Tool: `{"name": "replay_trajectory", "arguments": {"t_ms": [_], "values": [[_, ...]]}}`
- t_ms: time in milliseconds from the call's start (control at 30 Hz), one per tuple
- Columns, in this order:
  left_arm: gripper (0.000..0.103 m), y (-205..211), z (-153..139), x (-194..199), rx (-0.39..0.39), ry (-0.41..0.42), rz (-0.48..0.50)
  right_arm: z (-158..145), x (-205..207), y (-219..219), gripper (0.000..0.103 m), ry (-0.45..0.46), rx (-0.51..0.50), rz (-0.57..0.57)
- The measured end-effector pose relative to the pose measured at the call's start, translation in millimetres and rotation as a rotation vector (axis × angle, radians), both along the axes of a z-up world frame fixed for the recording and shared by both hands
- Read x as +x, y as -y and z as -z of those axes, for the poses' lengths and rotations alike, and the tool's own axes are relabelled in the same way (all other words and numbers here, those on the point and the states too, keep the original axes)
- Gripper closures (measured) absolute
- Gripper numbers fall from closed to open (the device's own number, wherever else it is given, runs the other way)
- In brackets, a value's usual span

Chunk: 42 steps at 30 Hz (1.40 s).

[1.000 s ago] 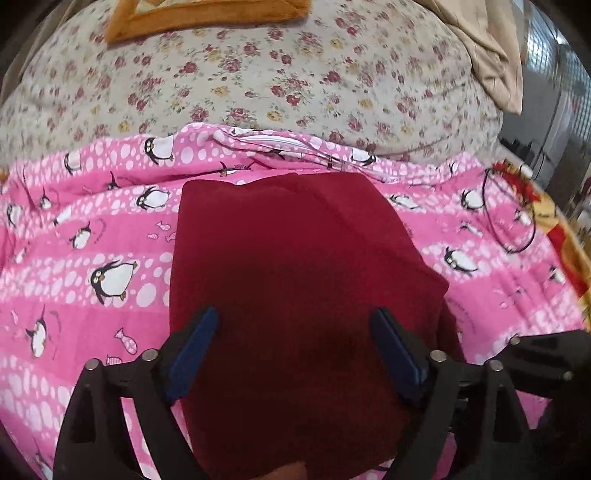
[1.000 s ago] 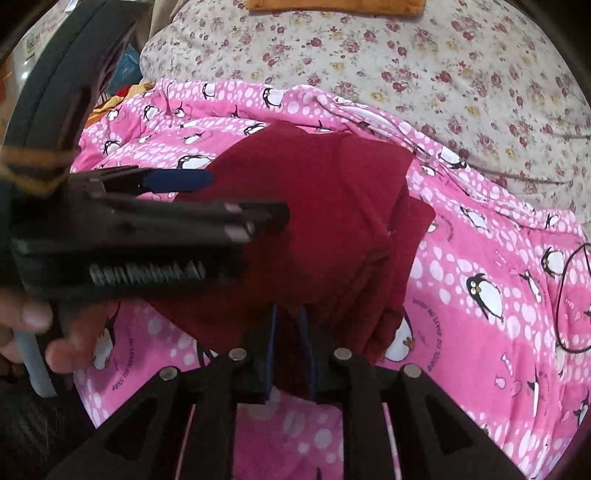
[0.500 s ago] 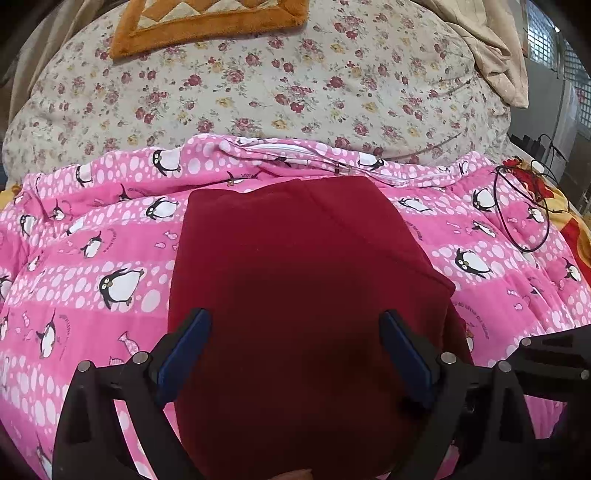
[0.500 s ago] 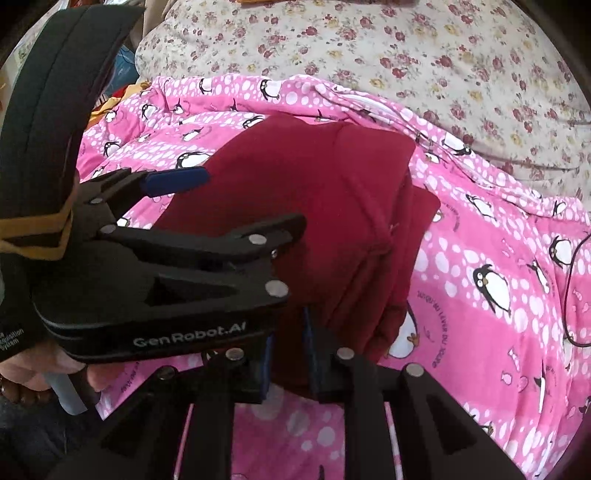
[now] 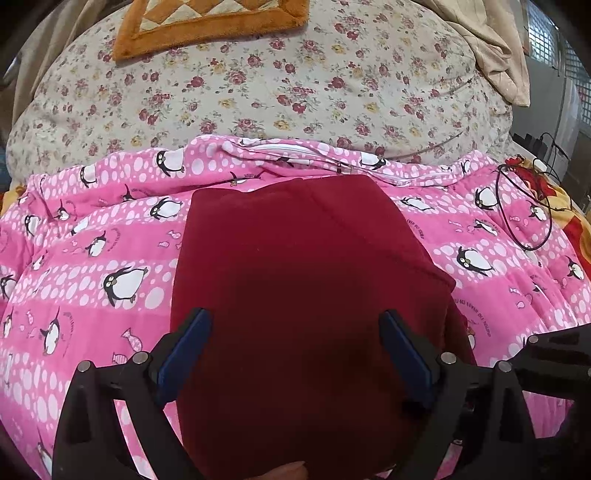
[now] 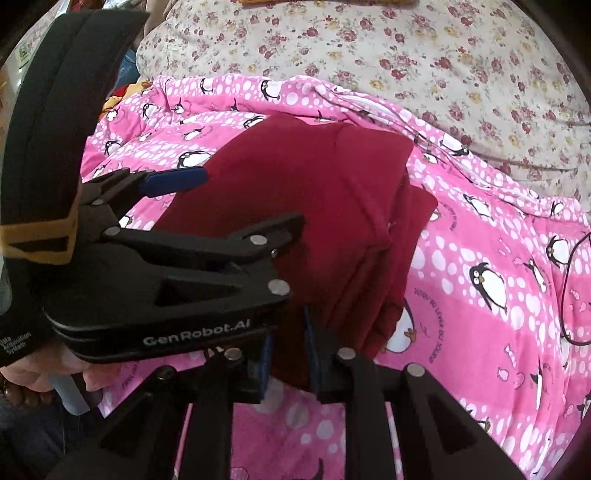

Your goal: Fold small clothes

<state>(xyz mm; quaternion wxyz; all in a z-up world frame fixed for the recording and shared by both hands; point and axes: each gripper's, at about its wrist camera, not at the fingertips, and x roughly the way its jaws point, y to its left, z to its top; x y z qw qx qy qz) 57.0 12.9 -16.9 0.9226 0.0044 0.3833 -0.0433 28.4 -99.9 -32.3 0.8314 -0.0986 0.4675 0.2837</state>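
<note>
Maroon garment (image 5: 295, 277), folded into a thick stack, lies on the penguin blanket (image 5: 92, 266). Right gripper (image 6: 286, 350) pinches its near edge; left gripper (image 5: 291, 354) hangs spread above it. Folding looks nearly done; next probably release and smooth. Its long axis runs toward the floral cushion (image 5: 258, 85).

- A pink penguin quilt (image 5: 110, 258) fills the lower half of the left wrist frame.
- Above it lies a floral cover (image 5: 277, 85).
- An orange mat (image 5: 207, 22) sits at the top, left of centre.
- A beige cloth (image 5: 491, 48) hangs at upper right.
- A barred window (image 5: 546, 40) shows daylight at the far upper right.
- A black cable (image 5: 524, 206) loops at the right edge.
</note>
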Motion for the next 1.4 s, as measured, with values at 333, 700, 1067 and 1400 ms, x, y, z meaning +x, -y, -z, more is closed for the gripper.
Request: {"name": "replay_trajectory", "arguments": {"t_ms": [333, 700, 1067, 1400], "values": [[0.022, -2.4, -4.0, -8.3, -0.002, 0.035, -0.021, -2.3, 1.8, 2.6, 0.085, -0.005, 0.013, 0.009], [0.022, -34.1, -31.4, -26.5, -0.105, 0.110, -0.095, -39.7, 6.2, 30.5, 0.066, 0.270, -0.046, 0.291], [0.022, -29.6, 2.5, -10.3, -0.086, -0.059, -0.110, -28.4, 39.1, 4.8, 0.066, 0.297, -0.096, 0.351], [0.022, -31.4, -2.5, -14.8, -0.079, -0.027, -0.120, -22.7, 43.0, 9.5, 0.064, 0.262, -0.104, 0.358]]}}
